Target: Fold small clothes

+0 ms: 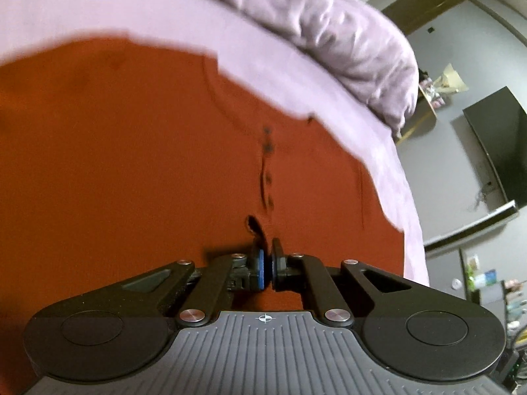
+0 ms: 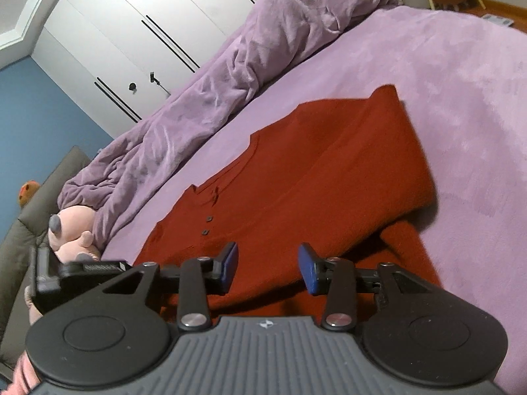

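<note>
A rust-red buttoned shirt point(image 2: 296, 177) lies spread on the purple bed cover point(image 2: 444, 82), one side folded over. In the left wrist view the shirt point(image 1: 115, 164) fills the frame, with its row of dark buttons point(image 1: 267, 146) ahead. My left gripper point(image 1: 267, 263) is shut, pinching red fabric beside the button placket. My right gripper point(image 2: 268, 263) is open and empty, hovering just above the shirt's lower part. The left gripper point(image 2: 66, 273) also shows at the left edge of the right wrist view.
A bunched purple duvet point(image 2: 204, 98) lies along the far side of the bed. A pink plush toy point(image 2: 70, 230) sits by a grey headboard point(image 2: 19, 230). White wardrobe doors point(image 2: 131, 33) stand behind. A dark TV point(image 1: 500, 144) hangs on the wall.
</note>
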A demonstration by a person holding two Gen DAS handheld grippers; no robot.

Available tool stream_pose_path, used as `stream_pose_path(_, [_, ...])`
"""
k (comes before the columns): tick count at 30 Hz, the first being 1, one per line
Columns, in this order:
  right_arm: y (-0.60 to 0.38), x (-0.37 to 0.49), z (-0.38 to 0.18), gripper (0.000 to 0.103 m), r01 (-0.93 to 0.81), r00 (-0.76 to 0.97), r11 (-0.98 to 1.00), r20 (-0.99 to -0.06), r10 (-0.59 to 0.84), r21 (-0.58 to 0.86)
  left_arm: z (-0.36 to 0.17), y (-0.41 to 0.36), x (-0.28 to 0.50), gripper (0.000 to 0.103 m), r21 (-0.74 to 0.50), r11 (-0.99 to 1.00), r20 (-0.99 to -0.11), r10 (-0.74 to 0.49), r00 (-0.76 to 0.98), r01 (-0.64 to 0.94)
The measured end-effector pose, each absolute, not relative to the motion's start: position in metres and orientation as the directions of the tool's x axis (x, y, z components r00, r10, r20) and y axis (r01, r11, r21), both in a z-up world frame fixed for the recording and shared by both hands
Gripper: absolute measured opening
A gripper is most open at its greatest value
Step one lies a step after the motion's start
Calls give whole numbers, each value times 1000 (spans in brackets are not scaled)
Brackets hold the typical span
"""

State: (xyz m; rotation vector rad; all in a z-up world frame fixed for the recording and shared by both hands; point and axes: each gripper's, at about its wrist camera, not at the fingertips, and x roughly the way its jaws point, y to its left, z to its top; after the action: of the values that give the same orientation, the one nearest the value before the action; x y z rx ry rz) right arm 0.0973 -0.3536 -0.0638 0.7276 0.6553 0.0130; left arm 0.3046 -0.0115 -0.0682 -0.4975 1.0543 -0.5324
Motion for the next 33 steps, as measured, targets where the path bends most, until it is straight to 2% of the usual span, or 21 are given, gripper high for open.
stream_pose_path(6, [-369, 110, -53, 41, 227, 823, 781, -544, 165, 581, -18, 30, 326, 5, -463, 871, -635, -455, 624, 165])
stream_pose_path(9, [-376, 122, -51, 41, 243, 823, 806, -554, 123, 540, -22, 42, 334, 5, -358, 925, -669, -348, 656, 126])
stream_pose_path(16, [-388, 169, -60, 44, 275, 784, 851, -617, 72, 448, -66, 66, 330, 6, -390, 919, -733, -348, 585, 59])
stream_pose_path(19, [-396, 191, -65, 53, 309, 761, 855, -648, 40, 416, -71, 72, 332, 6, -398, 916, -736, -347, 581, 43])
stream_pose_path(23, [-403, 220, -77, 54, 340, 723, 855, -691, 28, 391, -66, 68, 336, 6, -396, 917, -720, -341, 604, 47])
stream_pose_path(25, [-402, 230, -83, 46, 348, 708, 858, -706, 23, 378, -60, 62, 339, 5, -368, 927, -712, -328, 621, 67])
stream_pose_path(26, [-398, 235, -85, 24, 346, 700, 870, -714, 10, 351, -56, 59, 339, 5, -350, 933, -701, -321, 637, 84])
stream_pose_path(27, [-394, 238, -85, 12, 343, 695, 882, -719, -7, 323, -52, 57, 338, 5, -330, 939, -688, -311, 656, 98])
stream_pose_path(29, [-385, 241, -81, 8, 333, 702, 907, -710, -55, 259, -43, 51, 339, 5, -300, 946, -653, -298, 696, 124])
stream_pose_path(33, [-377, 239, -68, 7, 342, 745, 926, -647, -165, 158, -42, 42, 340, 5, -238, 963, -633, -253, 731, 127])
